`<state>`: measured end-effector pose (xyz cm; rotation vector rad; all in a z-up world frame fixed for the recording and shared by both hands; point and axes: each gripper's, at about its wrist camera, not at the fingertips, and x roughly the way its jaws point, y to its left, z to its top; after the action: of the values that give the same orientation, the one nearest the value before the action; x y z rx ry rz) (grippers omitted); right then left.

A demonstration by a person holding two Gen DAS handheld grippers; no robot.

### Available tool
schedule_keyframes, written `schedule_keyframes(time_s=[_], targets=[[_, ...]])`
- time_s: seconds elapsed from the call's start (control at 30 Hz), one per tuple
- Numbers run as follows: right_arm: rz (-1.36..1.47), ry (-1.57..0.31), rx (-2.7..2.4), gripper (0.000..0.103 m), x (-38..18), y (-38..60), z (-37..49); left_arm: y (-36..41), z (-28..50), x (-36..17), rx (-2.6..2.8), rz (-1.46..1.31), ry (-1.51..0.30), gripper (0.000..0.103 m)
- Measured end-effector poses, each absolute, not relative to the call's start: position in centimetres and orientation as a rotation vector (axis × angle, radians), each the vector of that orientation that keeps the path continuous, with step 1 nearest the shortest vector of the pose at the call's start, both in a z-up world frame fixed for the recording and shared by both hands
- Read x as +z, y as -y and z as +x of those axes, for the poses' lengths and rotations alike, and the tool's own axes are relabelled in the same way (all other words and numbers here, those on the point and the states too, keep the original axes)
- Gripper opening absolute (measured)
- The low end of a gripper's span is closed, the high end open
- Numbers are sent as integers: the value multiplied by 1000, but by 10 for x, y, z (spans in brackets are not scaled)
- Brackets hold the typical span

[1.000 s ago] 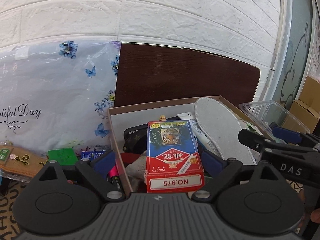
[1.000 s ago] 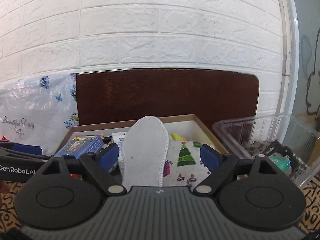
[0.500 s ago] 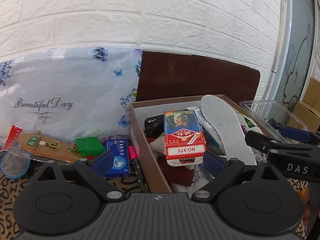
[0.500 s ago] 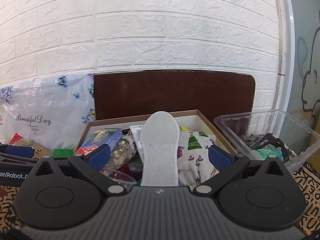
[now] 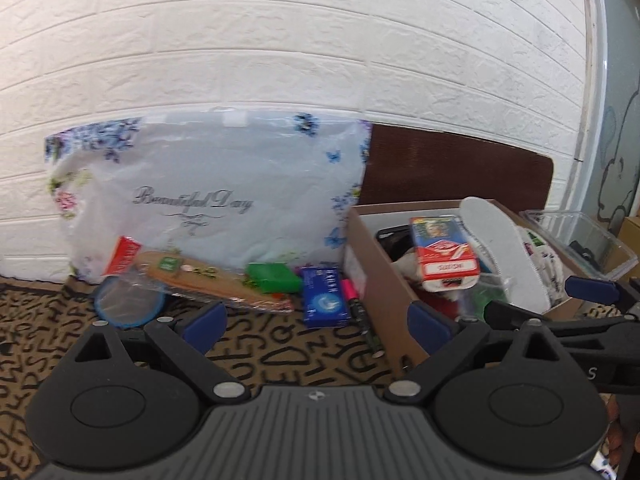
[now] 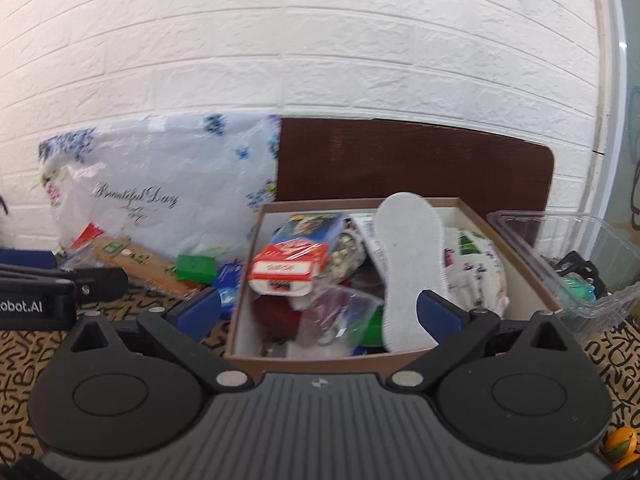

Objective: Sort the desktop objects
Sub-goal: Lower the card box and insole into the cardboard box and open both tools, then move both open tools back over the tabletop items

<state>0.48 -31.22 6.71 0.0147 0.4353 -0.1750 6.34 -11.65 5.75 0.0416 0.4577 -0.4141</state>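
Observation:
A brown cardboard box (image 6: 308,356) (image 5: 376,280) holds a red and blue card pack (image 6: 294,260) (image 5: 442,250), a white insole (image 6: 412,264) (image 5: 500,252), a patterned cloth (image 6: 476,268) and other clutter. Left of the box on the table lie a green box (image 5: 274,276), a blue packet (image 5: 324,298), a pink marker (image 5: 358,308) and a bagged tan insole (image 5: 196,276). My left gripper (image 5: 316,320) is open and empty, back from the box's left front corner. My right gripper (image 6: 318,314) is open and empty in front of the box.
A floral plastic bag (image 5: 208,196) leans on the white brick wall. A dark brown board (image 6: 412,164) stands behind the box. A clear plastic container (image 6: 572,256) sits to the right. The tablecloth (image 5: 280,356) has a letter pattern. An orange object (image 6: 620,444) lies at bottom right.
Both grippers have pulled back from the box. The left one let go of the card pack, which now lies in the box, and swung left. The insole rests in the box.

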Motion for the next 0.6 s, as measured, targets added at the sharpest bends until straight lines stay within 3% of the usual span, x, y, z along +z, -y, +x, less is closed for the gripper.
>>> schedule_keyframes(time_s=[0.6], targets=[[-9, -481, -54, 101, 51, 245, -1, 45, 53, 30, -318, -13, -515, 100]])
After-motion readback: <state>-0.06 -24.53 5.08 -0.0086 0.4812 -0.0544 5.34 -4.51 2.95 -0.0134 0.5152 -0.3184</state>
